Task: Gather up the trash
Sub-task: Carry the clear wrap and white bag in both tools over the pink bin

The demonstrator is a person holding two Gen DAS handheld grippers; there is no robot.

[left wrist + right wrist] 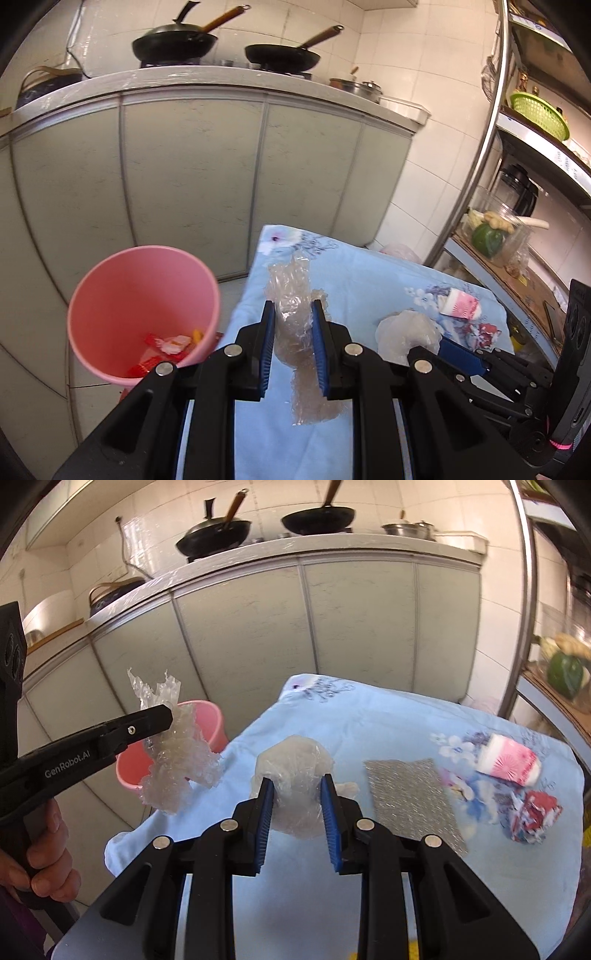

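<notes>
Both tools are pinching stuff: left tool [293, 317] has crumpled bubble wrap [295, 325], right tool [297, 794] a clear plastic wad [293, 775], both over the table [388, 716]. I'd get right above the pink bin [144, 314] before letting go, since light plastic drifts.

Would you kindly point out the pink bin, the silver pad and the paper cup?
pink bin [110, 295], left wrist view, inner wall.
silver pad [410, 797], right wrist view, middle of its surface.
paper cup [509, 762], right wrist view, its side.
</notes>
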